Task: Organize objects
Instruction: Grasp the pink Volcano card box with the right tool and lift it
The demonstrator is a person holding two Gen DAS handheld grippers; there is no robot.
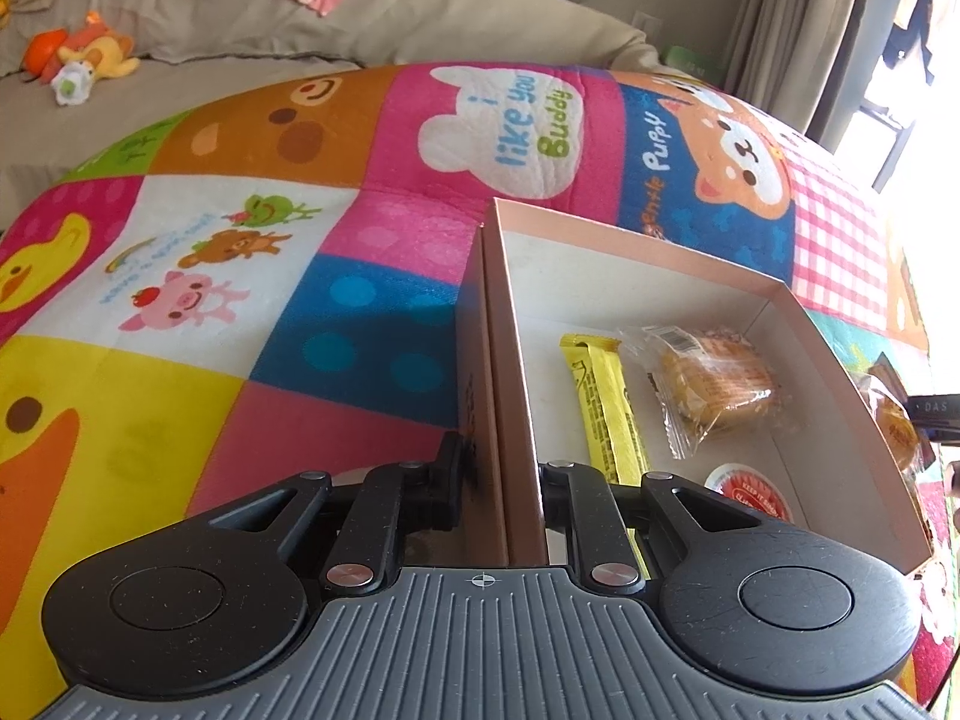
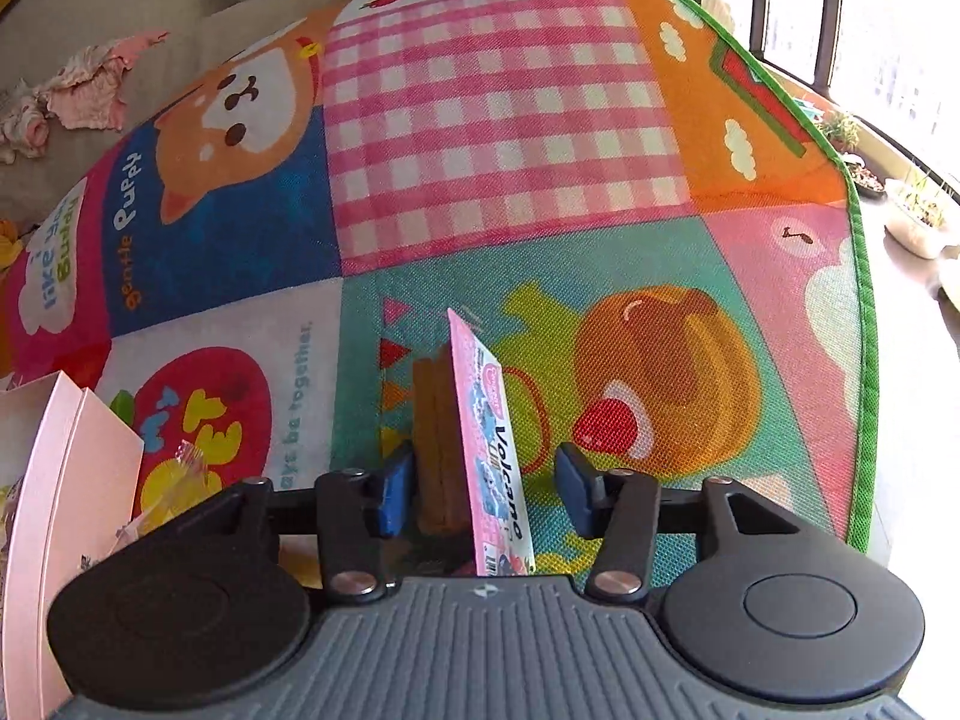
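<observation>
Patchwork cartoon play mat (image 1: 372, 324) over the floor; beige sofa (image 1: 300, 18) at far left with a plush toy (image 1: 90, 54) and scattered clothes.

Left wrist view: left gripper (image 1: 501, 480) clamped on the left wall of an open pink cardboard box (image 1: 510, 360), one pad outside, one inside, both pressed to the card. Box sitting on the mat, right of centre. Inside, left to right: yellow stick sachet (image 1: 606, 402) lying lengthwise, clear-wrapped golden cake (image 1: 714, 384) toward the far right corner, round red-topped cup (image 1: 750, 492) at the near edge. Just outside the right wall, another wrapped snack (image 1: 894, 420), partly cut off.

Right wrist view: box corner at near left. Right gripper (image 2: 483, 492) low over the mat, straddling a pink "Volcano" packet (image 2: 492, 420) standing on edge, tilted, with a brown block (image 2: 435, 438) against its left face. Left blue pad touching the brown block; right pad clear of the packet, so not yet gripping. Window (image 2: 870, 30) and plant pots (image 2: 918, 222) at far right.
</observation>
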